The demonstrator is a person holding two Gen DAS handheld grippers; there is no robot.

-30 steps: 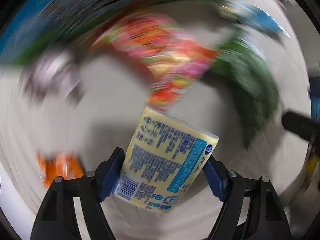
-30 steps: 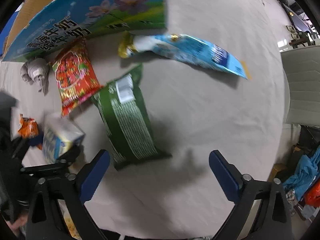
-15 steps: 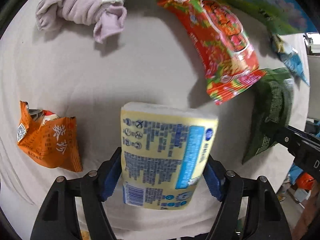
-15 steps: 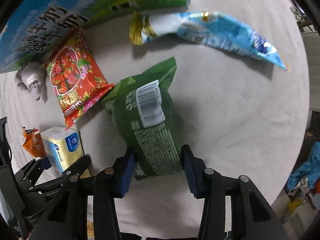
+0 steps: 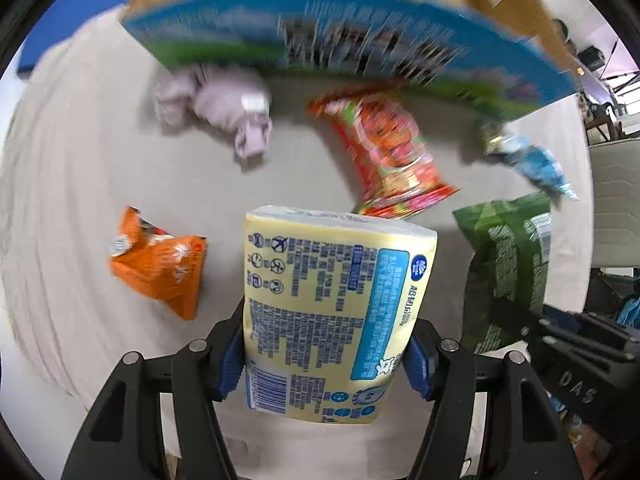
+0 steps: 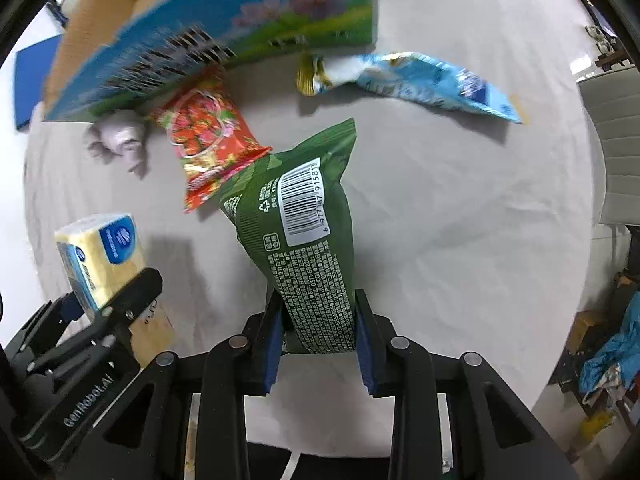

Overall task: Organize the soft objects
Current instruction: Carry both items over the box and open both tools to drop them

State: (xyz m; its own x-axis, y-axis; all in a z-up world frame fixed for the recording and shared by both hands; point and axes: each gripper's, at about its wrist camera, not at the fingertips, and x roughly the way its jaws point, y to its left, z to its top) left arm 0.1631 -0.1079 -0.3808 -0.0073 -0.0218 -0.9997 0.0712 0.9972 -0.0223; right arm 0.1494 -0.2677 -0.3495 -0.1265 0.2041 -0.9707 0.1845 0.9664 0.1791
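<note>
Yellow tissue pack [image 5: 332, 312] is clamped between blue pads of L gripper [image 5: 326, 356], held above table cloth [image 5: 80, 208]. Green snack bag [image 6: 304, 248] is pinched at its lower end by R gripper [image 6: 318, 336], barcode up. On cloth: orange packet [image 5: 160, 264] at 9 o'clock of tissue pack, lilac sock bundle [image 5: 216, 108] at 11, red snack bag [image 5: 384, 148] at 1, blue snack bag [image 6: 416, 80] at 1 of green bag. Printed carton [image 6: 208, 36] at 12.

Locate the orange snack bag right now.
The orange snack bag shows only in the left wrist view, lying on the grey cloth left of the yellow tissue pack held by the left gripper, below the lilac cloth bundle.
</note>
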